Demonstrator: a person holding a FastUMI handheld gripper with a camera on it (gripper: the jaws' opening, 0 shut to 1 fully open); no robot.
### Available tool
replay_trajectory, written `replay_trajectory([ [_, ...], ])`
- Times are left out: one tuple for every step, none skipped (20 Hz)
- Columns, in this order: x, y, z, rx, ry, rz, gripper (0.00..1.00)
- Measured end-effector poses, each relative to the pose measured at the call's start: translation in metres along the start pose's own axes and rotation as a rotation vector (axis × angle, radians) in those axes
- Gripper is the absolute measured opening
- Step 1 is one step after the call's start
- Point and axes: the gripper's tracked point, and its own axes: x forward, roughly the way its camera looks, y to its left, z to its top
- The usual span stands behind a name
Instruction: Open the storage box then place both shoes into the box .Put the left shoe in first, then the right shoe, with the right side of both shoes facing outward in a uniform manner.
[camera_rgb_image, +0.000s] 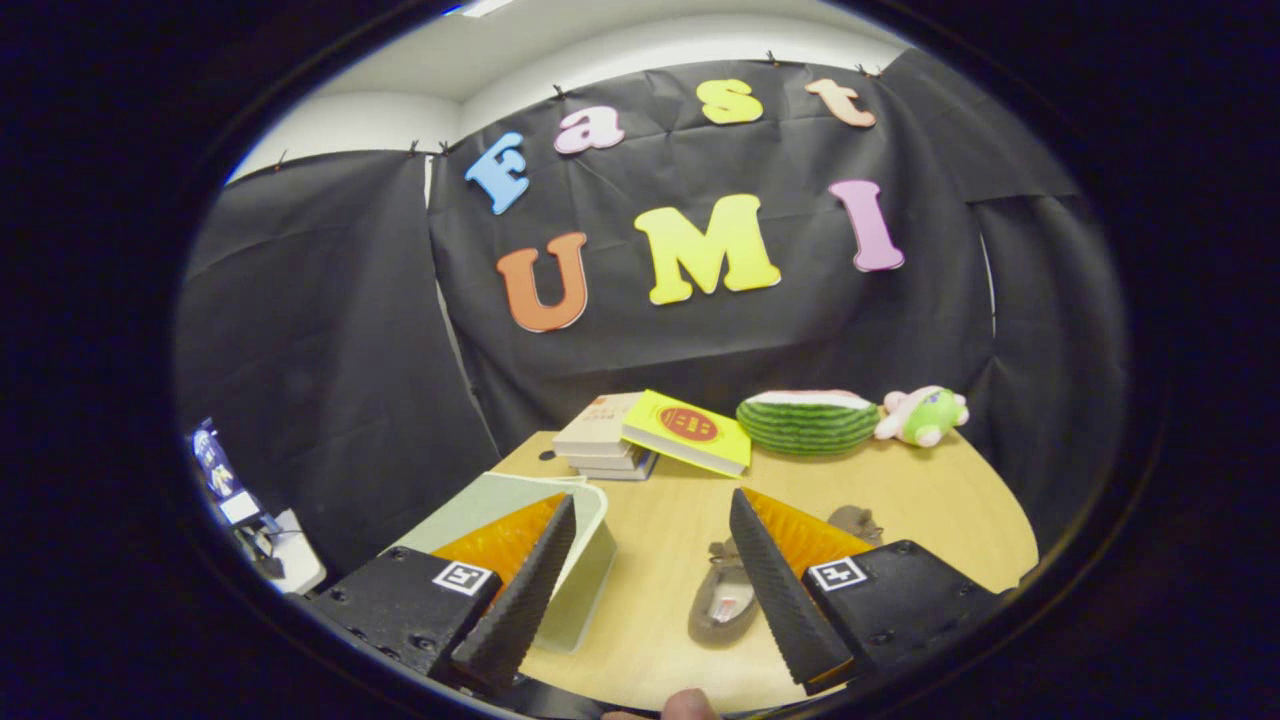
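The gripper (650, 520) stands apart; one closed storage box (575, 590) at ten o'clock, two shoes (722, 600) at two.

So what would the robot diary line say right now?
gripper: open, holding nothing | storage box: lid shut, by one finger | shoes: on table, by other finger | stage: box unopened

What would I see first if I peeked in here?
The stripy watermelon toy at the table's far edge, with a small green plush beside it and a yellow book leaning on a stack of books. Nearer, the tool hangs open above the table, a pale storage box by one finger and a brown shoe by the other.
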Motion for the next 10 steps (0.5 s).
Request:
replay_trajectory([
  [0.004, 0.006, -0.005, 0.028, 0.030, 0.027, 0.99],
  [0.008, 0.013, -0.011, 0.053, 0.059, 0.056, 0.99],
  [0.013, 0.018, -0.014, 0.071, 0.083, 0.083, 0.99],
  [0.017, 0.022, -0.019, 0.090, 0.112, 0.095, 0.99],
  [0.021, 0.026, -0.025, 0.111, 0.141, 0.117, 1.00],
  [0.025, 0.033, -0.032, 0.134, 0.169, 0.141, 1.00],
  [0.029, 0.037, -0.041, 0.151, 0.201, 0.156, 1.00],
  [0.033, 0.042, -0.049, 0.163, 0.231, 0.171, 1.00],
  [0.037, 0.046, -0.057, 0.173, 0.259, 0.186, 1.00],
  [0.040, 0.050, -0.064, 0.186, 0.285, 0.205, 1.00],
])
